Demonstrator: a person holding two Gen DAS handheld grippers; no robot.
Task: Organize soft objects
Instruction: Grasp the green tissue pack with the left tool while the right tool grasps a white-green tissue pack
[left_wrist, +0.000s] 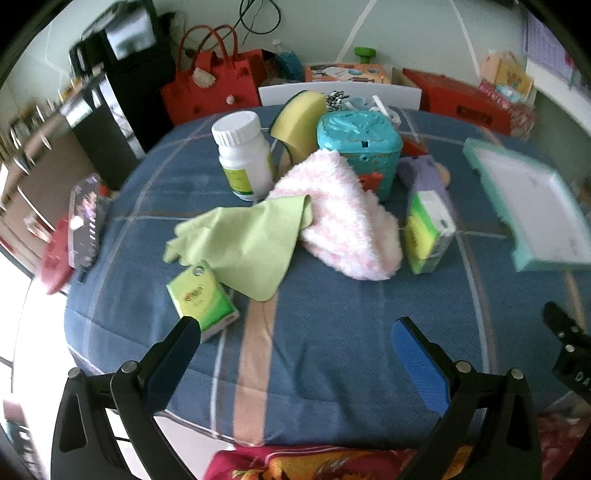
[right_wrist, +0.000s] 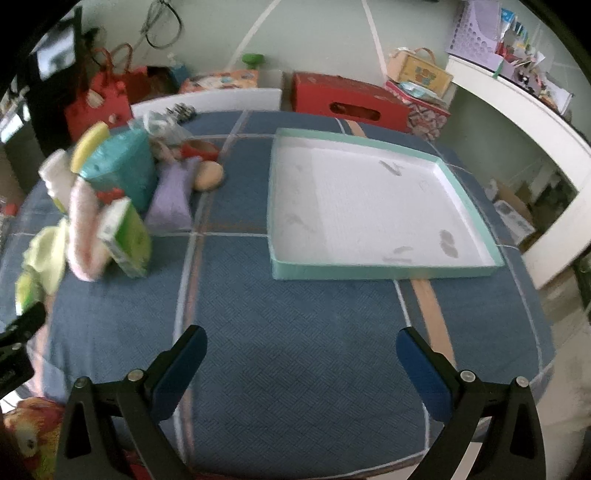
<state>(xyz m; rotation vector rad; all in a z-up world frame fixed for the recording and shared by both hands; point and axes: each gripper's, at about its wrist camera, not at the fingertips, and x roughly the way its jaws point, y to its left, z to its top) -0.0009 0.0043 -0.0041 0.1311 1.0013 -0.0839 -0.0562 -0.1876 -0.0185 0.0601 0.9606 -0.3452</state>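
A fluffy pink cloth lies mid-table, with a light green cloth overlapping its left edge. Two green tissue packs stand nearby: one close to my left gripper's left finger, another to the right of the pink cloth. A yellow sponge and a lilac soft pouch sit further back. The shallow teal-rimmed white tray holds nothing. My left gripper is open above the cloth-covered table. My right gripper is open too, in front of the tray.
A white pill bottle and a teal plastic box stand behind the cloths. A tan oval object lies beside the pouch. Red bags and a red box crowd the far side. A hairbrush lies at the left edge.
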